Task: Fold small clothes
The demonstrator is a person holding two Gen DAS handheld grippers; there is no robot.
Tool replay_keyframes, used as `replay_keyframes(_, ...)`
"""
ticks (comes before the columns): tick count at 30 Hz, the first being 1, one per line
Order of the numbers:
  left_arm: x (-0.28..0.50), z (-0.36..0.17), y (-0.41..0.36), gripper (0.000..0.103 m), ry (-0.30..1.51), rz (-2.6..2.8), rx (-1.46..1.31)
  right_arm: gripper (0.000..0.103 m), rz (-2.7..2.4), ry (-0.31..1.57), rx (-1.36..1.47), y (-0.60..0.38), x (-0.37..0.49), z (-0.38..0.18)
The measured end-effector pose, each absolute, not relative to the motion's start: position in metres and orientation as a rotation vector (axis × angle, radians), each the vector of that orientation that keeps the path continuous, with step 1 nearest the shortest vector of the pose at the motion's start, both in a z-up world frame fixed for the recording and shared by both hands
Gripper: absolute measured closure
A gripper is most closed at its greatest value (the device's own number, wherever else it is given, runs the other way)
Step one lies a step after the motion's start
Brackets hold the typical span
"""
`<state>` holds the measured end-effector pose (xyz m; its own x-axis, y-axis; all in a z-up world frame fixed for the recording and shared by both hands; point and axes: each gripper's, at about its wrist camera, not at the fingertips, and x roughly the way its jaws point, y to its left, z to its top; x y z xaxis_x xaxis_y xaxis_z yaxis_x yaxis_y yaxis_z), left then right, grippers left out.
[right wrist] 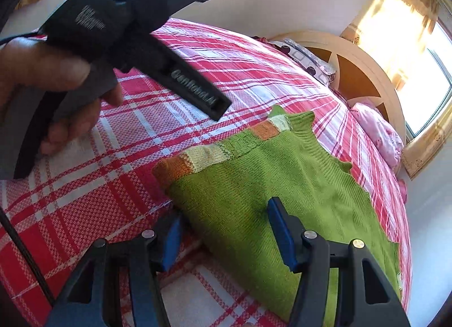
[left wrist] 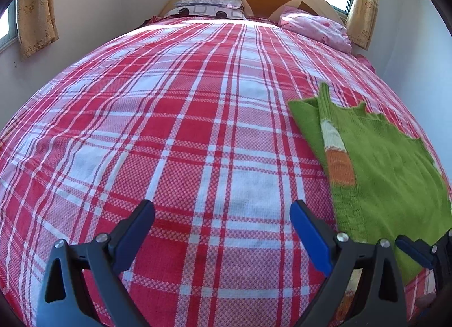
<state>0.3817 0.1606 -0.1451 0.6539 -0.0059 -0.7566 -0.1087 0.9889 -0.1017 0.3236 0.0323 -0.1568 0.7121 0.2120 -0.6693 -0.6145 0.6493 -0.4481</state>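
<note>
One green sweater [right wrist: 285, 174], plaid bedspread [left wrist: 169, 129], flat

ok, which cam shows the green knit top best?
Right wrist. The green knit top fills the middle of the frame, showing the folded-over orange and cream band and the scalloped far edge. Left wrist catches it only at the right edge, partly cut off.

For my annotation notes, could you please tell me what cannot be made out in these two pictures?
- Green knitted sweater: its near hem is hidden behind the right gripper in the right wrist view and cut off by the frame edge in the left wrist view.
- Left gripper: its fingers are out of frame in the right wrist view.
- Printed pillow: pattern too small.
</note>
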Motion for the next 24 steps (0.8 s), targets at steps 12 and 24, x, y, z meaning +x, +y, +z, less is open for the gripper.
replay_keyframes(12,0.438,-0.135,0.147,0.004,0.786,-0.153,-0.282,0.045,0.476,0.581,-0.753,0.04,0.322,-0.159)
replay_keyframes(24,0.488,-0.142,0.11,0.018,0.822,-0.286,-0.321,0.045,0.469,0.564,-0.754,0.043,0.319,-0.162)
